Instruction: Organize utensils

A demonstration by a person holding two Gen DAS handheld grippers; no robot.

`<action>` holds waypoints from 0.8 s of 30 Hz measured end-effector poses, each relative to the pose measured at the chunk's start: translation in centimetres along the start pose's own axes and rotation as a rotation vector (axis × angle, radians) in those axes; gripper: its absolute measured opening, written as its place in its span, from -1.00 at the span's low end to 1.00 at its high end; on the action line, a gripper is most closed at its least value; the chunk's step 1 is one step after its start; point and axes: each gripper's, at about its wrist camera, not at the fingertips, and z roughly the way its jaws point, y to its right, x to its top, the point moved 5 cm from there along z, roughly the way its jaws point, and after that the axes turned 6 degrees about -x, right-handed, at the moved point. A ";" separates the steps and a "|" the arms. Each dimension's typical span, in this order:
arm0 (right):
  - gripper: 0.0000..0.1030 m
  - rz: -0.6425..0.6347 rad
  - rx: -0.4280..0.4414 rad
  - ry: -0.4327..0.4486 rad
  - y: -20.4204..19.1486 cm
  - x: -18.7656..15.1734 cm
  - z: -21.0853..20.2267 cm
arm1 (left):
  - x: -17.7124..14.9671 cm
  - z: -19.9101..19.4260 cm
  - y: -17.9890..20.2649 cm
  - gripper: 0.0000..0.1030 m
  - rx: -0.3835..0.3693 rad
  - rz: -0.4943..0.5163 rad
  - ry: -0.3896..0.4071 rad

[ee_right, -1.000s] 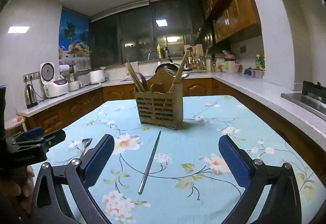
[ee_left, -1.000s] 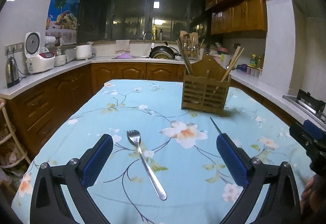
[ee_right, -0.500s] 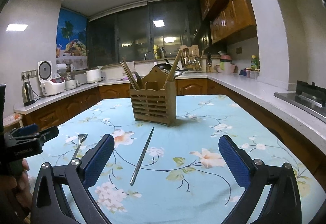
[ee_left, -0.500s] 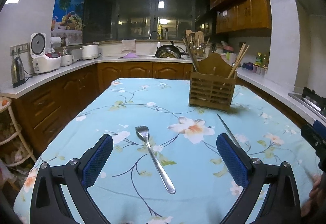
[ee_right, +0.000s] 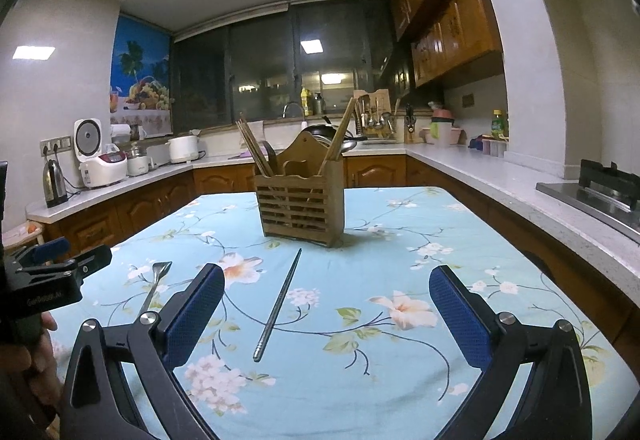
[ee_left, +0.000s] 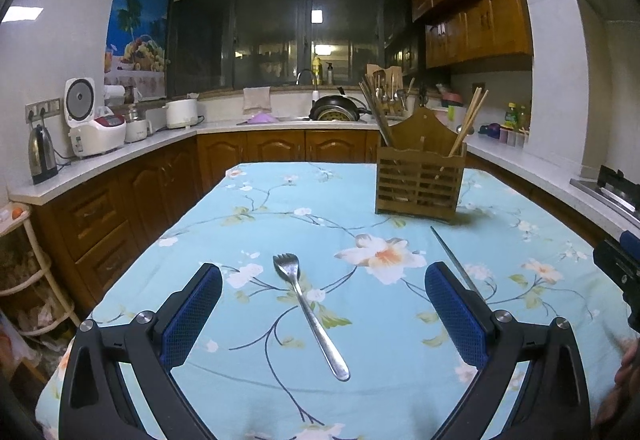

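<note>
The fork (ee_left: 308, 310) lies flat at lower centre of the left view, tines pointing away, between the wide-spread fingers of the left gripper (ee_left: 324, 314). It looks light, stiff and slippery, so a pinch across the thin handle near its middle seems best. The metal chopstick (ee_right: 278, 306) lies at lower centre of the right view, inside the equally wide, empty right gripper (ee_right: 326, 316). The wooden holder (ee_right: 300, 209) stands beyond on the flowered tablecloth (ee_right: 400, 240).
</note>
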 end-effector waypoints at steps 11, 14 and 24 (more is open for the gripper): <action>1.00 0.001 0.003 -0.001 -0.2 0.0 -0.1 | -0.2 0.0 -0.6 0.99 0.002 0.000 -0.012; 1.00 -0.001 0.004 -0.001 -0.4 -0.1 -0.1 | -0.1 0.0 -0.6 0.99 0.002 0.000 -0.010; 1.00 0.001 0.004 -0.001 -0.4 -0.1 -0.1 | -0.2 -0.2 -0.2 0.99 0.004 0.025 0.000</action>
